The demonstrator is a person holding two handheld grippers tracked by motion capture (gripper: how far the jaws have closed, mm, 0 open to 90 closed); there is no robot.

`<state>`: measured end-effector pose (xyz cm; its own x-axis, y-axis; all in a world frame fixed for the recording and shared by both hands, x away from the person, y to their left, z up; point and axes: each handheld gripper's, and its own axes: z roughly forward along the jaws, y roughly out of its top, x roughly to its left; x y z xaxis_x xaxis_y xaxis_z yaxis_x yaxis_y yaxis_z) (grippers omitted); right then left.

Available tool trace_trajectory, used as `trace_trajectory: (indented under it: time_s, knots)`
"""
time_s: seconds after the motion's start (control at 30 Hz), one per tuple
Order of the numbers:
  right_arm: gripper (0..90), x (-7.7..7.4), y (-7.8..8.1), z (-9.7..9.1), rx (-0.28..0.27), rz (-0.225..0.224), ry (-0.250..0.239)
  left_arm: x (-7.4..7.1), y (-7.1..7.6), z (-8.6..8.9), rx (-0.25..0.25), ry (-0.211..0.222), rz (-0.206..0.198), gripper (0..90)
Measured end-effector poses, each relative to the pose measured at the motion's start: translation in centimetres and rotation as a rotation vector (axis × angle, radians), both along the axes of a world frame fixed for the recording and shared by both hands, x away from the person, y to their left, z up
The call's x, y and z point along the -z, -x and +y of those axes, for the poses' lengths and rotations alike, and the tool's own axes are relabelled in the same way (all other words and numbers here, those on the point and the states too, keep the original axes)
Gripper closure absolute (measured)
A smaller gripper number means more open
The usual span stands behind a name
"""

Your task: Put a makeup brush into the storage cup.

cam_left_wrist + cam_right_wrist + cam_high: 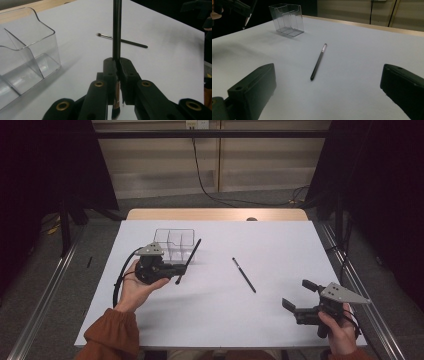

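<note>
Two thin makeup brushes show on the white counter (pixel 280 315), and the clear organizer (pixel 175 243) serves as landmark. The left claw (pixel 181 268) sits just in front of the organizer, clenched on one brush (pixel 190 259); in the left gripper view that brush's dark handle (pixel 116 30) rises from between the pressed jaws, with its bristle end below them. The held brush slants up beside the organizer's right front corner, above the counter. The second brush (pixel 244 275) lies flat on the counter, well to the right of the organizer, untouched. The right claw (pixel 300 295) hangs farther right and nearer the person, its jaws spread wide with nothing between them.
</note>
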<state>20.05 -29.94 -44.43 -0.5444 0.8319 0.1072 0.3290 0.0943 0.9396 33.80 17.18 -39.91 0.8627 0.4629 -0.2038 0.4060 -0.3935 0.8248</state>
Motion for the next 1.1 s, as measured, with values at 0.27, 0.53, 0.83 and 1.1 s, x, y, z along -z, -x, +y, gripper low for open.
trace_trajectory:
  time_s: [0.27, 0.53, 0.83, 1.1]
  knots:
    - [0.0, 0.0, -0.1, 0.0, -0.001, -0.001, -0.001, 0.4, 1.5, 0.6, 0.033, 0.005, 0.015, 84.1]
    - [0.0, 0.0, 0.0, 0.1, -0.008, -0.009, 0.001, 0.2, 3.0, 0.1, 0.076, 0.013, 0.005, 84.1]
    - [0.0, -0.2, 0.1, 0.3, -0.023, -0.022, 0.006, 0.4, 4.4, -0.3, 0.108, -0.002, -0.001, 84.1]
    - [0.0, -0.1, 0.0, 0.4, -0.035, -0.019, 0.004, 0.3, 4.8, -1.5, 0.166, -0.035, 0.024, 84.1]
